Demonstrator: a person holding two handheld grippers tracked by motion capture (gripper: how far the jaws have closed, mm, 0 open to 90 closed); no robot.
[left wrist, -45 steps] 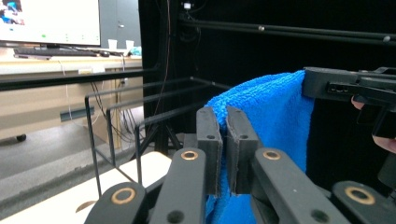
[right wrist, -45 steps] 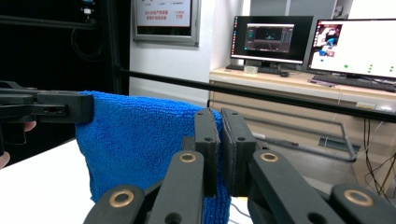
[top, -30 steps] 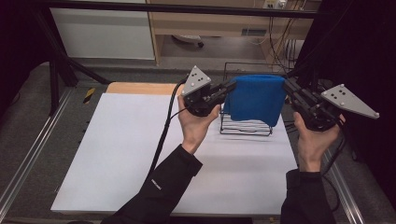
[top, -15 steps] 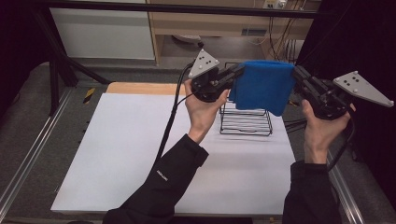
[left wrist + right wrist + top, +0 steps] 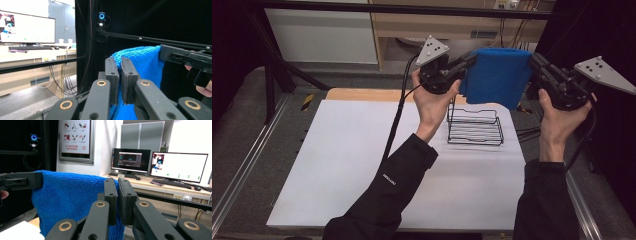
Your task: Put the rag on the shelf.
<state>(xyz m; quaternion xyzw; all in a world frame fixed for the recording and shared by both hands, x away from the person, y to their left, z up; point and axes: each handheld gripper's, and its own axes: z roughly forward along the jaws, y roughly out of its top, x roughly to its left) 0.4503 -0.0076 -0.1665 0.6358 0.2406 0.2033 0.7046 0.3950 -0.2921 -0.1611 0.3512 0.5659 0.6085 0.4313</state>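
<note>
Blue towel stretched between our two claws, up in the air.

Our left claw pinches the towel's left top corner and our right claw pinches the right one — jaws pressed together on the cloth in both gripper views. The towel hangs flat between them, above and clear of the black wire rack standing on the white surface.

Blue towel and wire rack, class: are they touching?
Apart. The high view shows the blue towel held up between the left gripper and right gripper, clear above the wire rack.
</note>
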